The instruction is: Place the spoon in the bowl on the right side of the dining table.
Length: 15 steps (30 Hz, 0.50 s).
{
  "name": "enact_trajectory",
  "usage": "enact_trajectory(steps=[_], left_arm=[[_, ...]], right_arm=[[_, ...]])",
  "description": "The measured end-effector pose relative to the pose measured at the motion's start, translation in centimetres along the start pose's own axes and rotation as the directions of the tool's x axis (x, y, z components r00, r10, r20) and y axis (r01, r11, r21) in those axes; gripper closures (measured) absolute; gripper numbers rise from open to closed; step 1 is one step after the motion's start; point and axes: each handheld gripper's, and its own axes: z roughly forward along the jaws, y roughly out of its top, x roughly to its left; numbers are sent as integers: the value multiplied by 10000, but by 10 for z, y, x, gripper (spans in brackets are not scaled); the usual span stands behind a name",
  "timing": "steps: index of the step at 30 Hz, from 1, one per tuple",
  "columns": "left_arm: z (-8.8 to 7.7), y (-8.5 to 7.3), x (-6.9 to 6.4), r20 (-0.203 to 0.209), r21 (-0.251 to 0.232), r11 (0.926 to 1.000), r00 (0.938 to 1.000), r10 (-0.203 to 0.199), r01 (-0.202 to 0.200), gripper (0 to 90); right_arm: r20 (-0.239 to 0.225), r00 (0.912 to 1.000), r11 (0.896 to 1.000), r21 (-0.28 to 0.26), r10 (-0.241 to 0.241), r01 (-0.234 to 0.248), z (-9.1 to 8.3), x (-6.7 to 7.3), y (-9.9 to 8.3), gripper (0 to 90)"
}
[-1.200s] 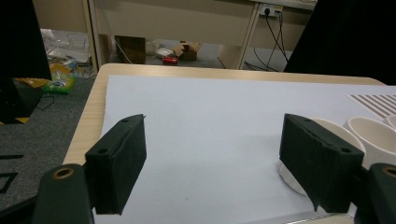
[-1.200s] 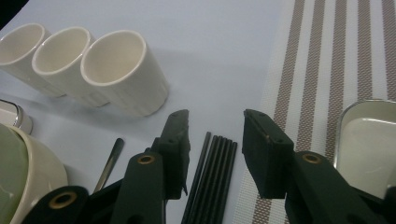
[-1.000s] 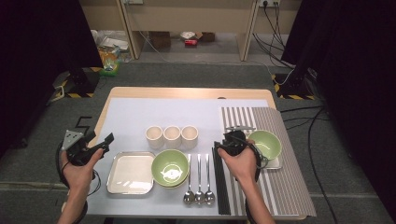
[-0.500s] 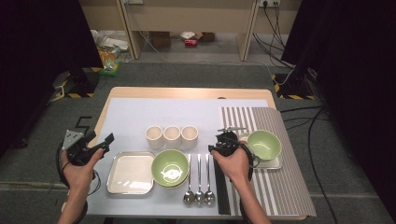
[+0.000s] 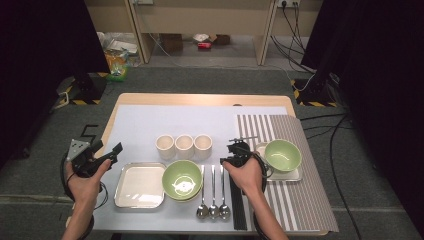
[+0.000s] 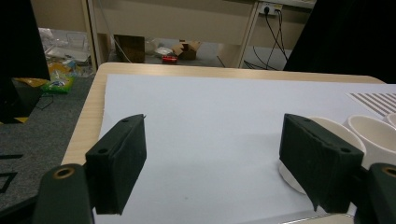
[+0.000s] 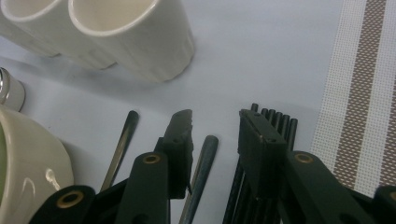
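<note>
- My right gripper (image 5: 239, 151) sits low over the handle ends of the cutlery, between the row of spoons and the bundle of black chopsticks (image 7: 268, 122).
- In the right gripper view one spoon handle (image 7: 201, 161) lies between the jaws, which have just been closing, but the pads do not press on it yet, so nothing is grasped. The right jaw stands over the chopstick ends.
- I judge the step in hand to be the pick-up of that rightmost spoon (image 5: 223, 190); it lies flat on the white mat with its two neighbours, bowl ends toward me.
- My left gripper (image 5: 100, 155) hovers off the table's left edge near the steel tray (image 5: 140, 185), jaws wide apart and empty in the left gripper view.
- Done so far, as far as I can see: one green bowl (image 5: 283, 155) sits on a tray on the striped mat (image 5: 310, 200) at the right.
- Left, I judge: the spoon, the chopsticks, and perhaps one of the three cups (image 5: 184, 146). The stacked green bowls (image 5: 182, 179) and the spare tray stay on the white mat.
- So the setting looks early, with most pieces not yet moved.
</note>
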Motion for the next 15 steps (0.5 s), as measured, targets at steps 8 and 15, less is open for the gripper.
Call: enact_trajectory(steps=[8,15], left_arm=[[0,0,0,2,4,10000,10000,10,-10,223],[0,0,0,-1,6,10000,10000,-3,3,223]], right_arm=[[52,10000,9991,430,17,-19,10,3,-1,680],[192,9998,9976,692,32,-45,17,4,-1,695]])
